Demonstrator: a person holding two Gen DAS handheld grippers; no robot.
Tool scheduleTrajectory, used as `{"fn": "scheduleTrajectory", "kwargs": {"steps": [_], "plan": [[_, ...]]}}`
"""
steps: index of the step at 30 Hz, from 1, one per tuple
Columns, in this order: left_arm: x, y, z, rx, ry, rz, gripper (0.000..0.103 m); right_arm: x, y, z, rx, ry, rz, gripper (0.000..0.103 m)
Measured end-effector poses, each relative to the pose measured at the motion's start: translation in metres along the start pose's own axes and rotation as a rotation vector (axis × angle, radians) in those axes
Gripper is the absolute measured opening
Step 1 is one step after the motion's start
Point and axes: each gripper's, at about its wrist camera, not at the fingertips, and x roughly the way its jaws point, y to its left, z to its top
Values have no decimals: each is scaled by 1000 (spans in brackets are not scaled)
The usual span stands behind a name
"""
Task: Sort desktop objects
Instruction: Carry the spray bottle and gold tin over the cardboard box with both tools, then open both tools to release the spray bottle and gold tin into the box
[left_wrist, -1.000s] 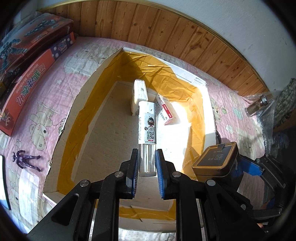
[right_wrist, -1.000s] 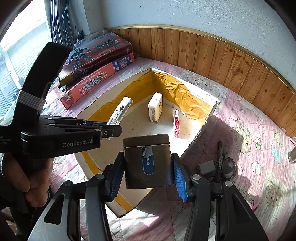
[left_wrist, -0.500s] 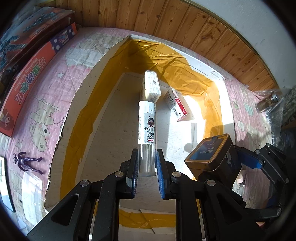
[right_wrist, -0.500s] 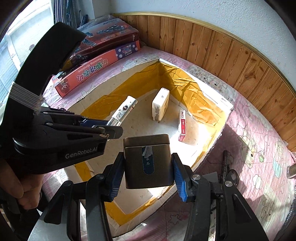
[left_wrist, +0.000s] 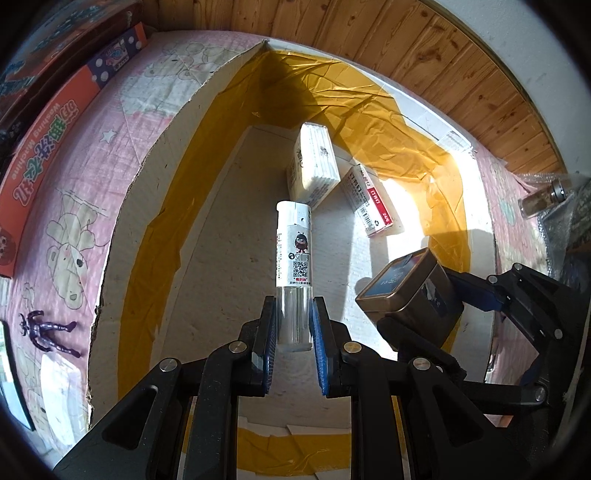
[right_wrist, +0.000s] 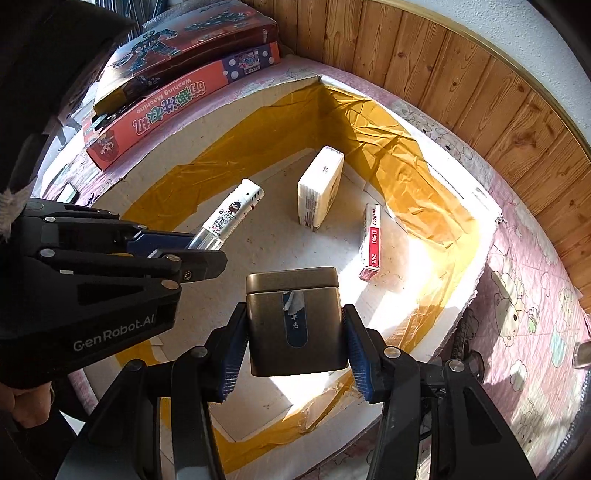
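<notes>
Box walls: the box is open-topped, its white walls lined with yellow tape; both grippers hang over its near half, inside the rim.
Open floor: the left and middle of the box floor is bare; the far right part holds a pack and a staple box, which touch at one corner.
Tube: the tube has its long axis running straight out from the left gripper, white cap toward the far corner of the box, clear end back between the pads.
Tube grip: left gripper clamped narrow on the tube's clear end; cap tip near the pack, not touching that I can tell.
Tin: the tin sits upright, lid up, square between the pads of the right gripper, which is closed on its two sides, above the box's near right part.
Outside: a toy box lies along the left wall; a figure lies on the pink cloth.
</notes>
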Motion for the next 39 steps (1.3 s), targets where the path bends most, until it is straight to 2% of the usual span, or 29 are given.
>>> {"fn": "scheduleTrajectory", "kwargs": {"steps": [10, 18, 25, 34, 39], "plan": [[20, 4, 9, 7, 73, 37, 16, 26, -12, 19, -26, 91, -44, 51], [21, 10, 12, 9, 85, 67, 16, 34, -18, 30, -36, 118, -81, 51], [8, 11, 7, 4, 76, 67, 16, 31, -24, 25, -17, 122, -77, 52], [-17, 1, -9, 21, 67, 57, 16, 10, -24, 10, 18, 104, -31, 55], [-21, -17, -20, 38, 62, 59, 16, -2, -21, -3, 4, 98, -31, 57]]}}
